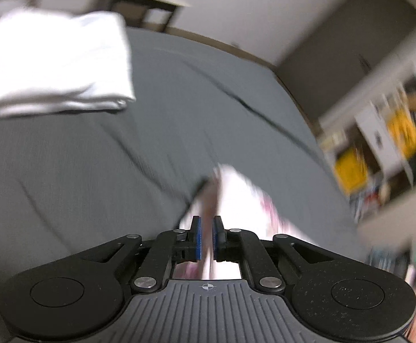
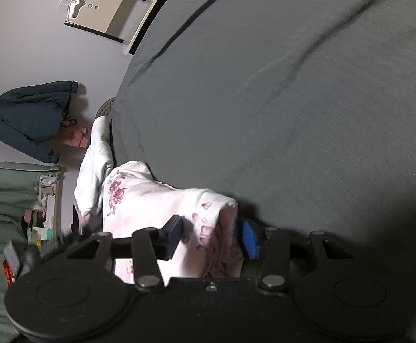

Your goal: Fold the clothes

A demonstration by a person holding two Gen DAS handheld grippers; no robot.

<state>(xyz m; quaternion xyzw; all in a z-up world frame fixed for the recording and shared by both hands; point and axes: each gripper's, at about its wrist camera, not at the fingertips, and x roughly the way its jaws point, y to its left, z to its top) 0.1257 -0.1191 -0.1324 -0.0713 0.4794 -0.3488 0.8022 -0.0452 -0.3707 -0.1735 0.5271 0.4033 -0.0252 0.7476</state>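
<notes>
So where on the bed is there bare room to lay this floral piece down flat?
Bare grey sheet runs ahead of the right gripper, and between the folded white stack and the left gripper. Crowded: the edge by the floral garment and white bundle.

2 grippers [image 1: 206, 238] [image 2: 212, 237], 1 floral garment [image 2: 151, 200], 1 folded white stack [image 1: 53, 63]

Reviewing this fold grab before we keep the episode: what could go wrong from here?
1. The left hand-held gripper pinches only a thin edge of the floral garment; it could slip out.
2. The right hand-held gripper straddles a thick bunch and may catch uneven layers.
3. Part of the garment hangs off the grey bed.
</notes>
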